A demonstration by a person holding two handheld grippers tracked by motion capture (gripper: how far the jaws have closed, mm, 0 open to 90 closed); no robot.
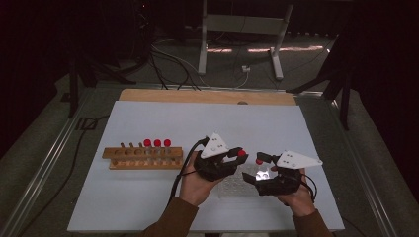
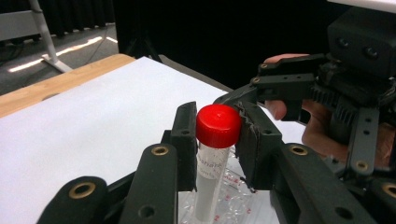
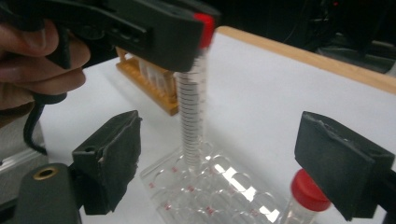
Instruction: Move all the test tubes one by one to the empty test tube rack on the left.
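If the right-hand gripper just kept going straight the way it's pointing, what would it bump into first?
Probably the graduated tube held upright by the left gripper over the clear rack; it stands between the right gripper's open jaws, though depth is uncertain.

Room dark, upper edges and walls lost in black. Worktop (image 1: 148, 197) covered by a pale white sheet, a strip of bare wood (image 1: 207, 96) exposed along its far edge. Grey carpeted floor (image 1: 44, 148) around it. Metal rails (image 1: 39, 170) run along the floor at left and right of the worktop. Beyond the far edge, a white metal frame stand (image 1: 242, 29) with two legs; patches of light (image 1: 276, 49) on the floor beside it. Black and white cables (image 1: 173, 64) sprawl there. Dark stand legs (image 1: 341, 84) at right.
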